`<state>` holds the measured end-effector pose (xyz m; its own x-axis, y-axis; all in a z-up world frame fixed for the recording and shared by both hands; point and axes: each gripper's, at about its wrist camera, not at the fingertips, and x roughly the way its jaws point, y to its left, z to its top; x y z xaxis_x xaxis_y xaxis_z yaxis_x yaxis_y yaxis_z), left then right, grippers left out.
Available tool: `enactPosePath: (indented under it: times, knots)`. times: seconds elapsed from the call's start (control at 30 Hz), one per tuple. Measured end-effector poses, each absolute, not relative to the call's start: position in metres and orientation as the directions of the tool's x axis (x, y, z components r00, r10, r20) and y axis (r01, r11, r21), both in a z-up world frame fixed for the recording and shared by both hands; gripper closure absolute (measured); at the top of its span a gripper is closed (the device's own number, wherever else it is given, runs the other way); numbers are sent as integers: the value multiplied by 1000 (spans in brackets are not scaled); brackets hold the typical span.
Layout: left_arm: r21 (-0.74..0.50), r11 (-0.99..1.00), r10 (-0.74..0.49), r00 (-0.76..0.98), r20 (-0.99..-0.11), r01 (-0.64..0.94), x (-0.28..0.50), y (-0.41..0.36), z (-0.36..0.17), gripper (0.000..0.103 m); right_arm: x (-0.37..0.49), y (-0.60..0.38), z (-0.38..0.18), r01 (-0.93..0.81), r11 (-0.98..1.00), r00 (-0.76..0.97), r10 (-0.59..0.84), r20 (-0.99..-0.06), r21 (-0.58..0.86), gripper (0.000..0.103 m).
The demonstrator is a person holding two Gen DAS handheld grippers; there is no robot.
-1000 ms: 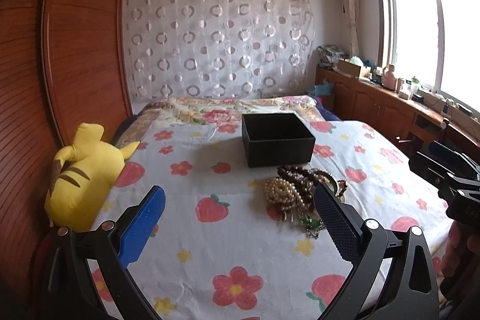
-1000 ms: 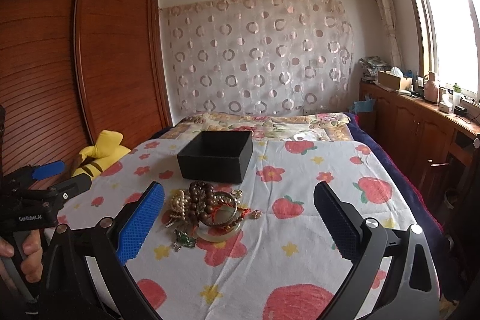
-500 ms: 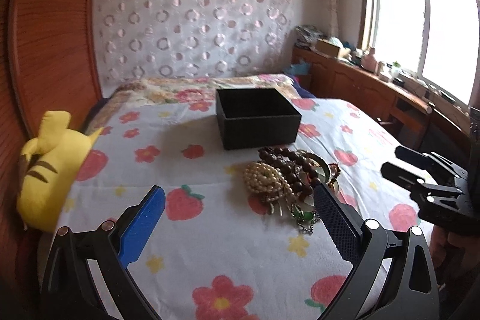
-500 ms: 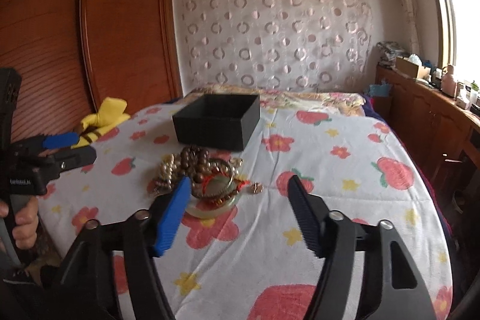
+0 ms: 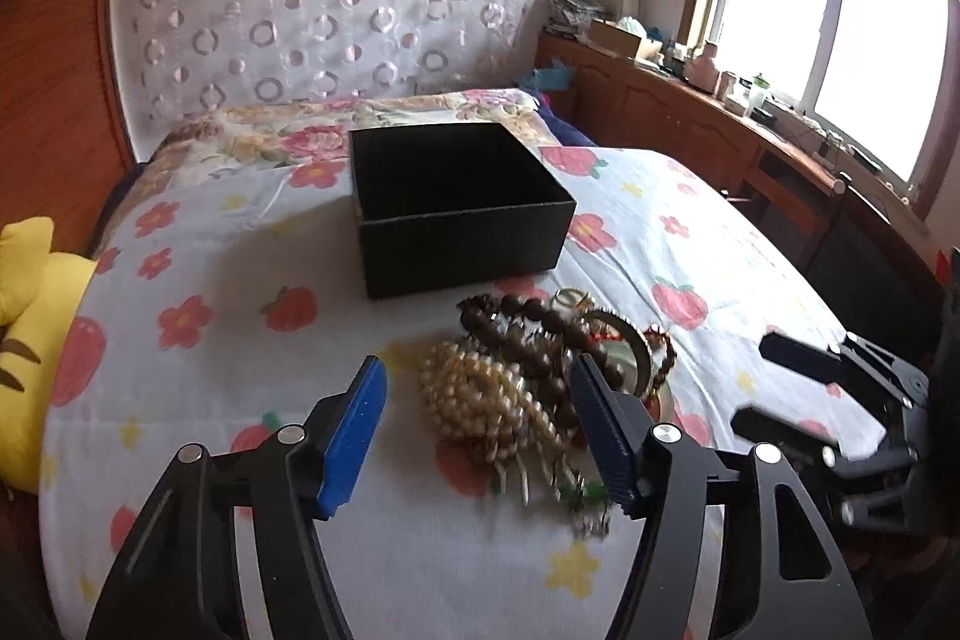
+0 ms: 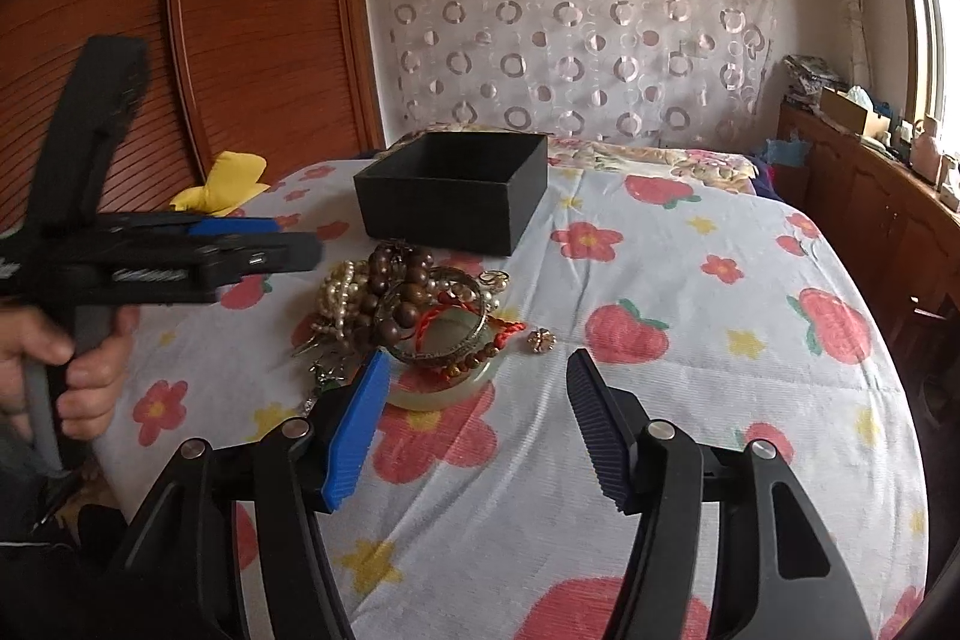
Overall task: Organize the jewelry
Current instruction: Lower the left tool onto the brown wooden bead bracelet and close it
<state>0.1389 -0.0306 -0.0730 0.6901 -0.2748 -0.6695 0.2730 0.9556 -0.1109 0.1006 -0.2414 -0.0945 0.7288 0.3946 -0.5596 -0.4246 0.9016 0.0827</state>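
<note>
A pile of jewelry lies on the strawberry-print bedspread: pearl strands [image 5: 480, 400], brown wooden beads [image 5: 528, 334], a metal bangle [image 6: 444, 316], a pale jade bangle [image 6: 444, 391] and a small gold piece [image 6: 540, 340]. Just behind it stands an open black box [image 5: 462, 214] [image 6: 456, 196]. My left gripper [image 5: 480, 370] [image 6: 282, 238] hovers over the pearls, its jaws closing, the pads not touching them. My right gripper [image 6: 478, 361] [image 5: 759, 379] is partly open at the pile's near right, its blue pad beside the jade bangle, nothing between the pads.
A yellow plush toy [image 5: 30, 340] [image 6: 228, 184] lies at the bed's left edge by the wooden wardrobe [image 6: 240, 40]. A person's hand [image 6: 90, 358] grips the left tool. A low cabinet [image 5: 690, 118] with clutter runs under the window on the right.
Both grippers have dropped and tilted down toward the jewelry pile, which now looms larger. Both sets of jaws have narrowed, the right first, the left in the last half second.
</note>
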Motion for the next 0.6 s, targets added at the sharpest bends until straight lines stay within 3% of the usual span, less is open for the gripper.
enactPosePath:
  times: [0.13,0.6]
  knots:
    - [-142,951,-292,652,-700,274,162,-35,-76,53,99,-240,-91,-430,899,731,398,-555,79,39]
    - [-241,940,-334,512,-791,241,216,-36,-104,54,97,-239,-88,-433,897,731,406,-548,88,39]
